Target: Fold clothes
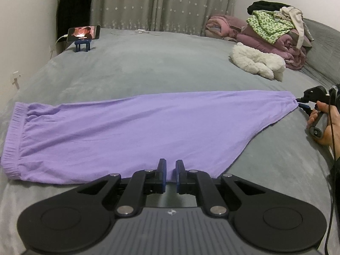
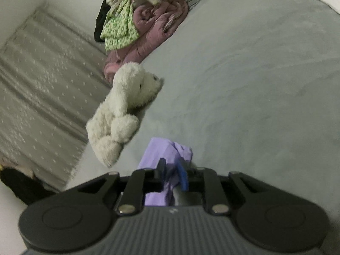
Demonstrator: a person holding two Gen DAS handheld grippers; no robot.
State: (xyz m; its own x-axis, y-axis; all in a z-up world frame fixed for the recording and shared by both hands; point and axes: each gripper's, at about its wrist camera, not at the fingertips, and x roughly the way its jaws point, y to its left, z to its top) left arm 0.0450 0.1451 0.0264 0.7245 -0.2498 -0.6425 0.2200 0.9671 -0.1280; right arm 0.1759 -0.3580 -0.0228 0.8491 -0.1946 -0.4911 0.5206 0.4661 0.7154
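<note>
A wide bed [image 1: 148, 63] under a grey cover fills the room. Star-patterned grey curtains [image 1: 161, 2] hang along the far side, with plain white walls [image 1: 25, 31] left and right.

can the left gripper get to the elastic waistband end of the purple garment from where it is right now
Probably yes. The waistband lies flat on the grey bed off to the side of the left gripper, with only flat purple garment and bare sheet between. The gripper's nearly shut jaws would have to open first.
</note>
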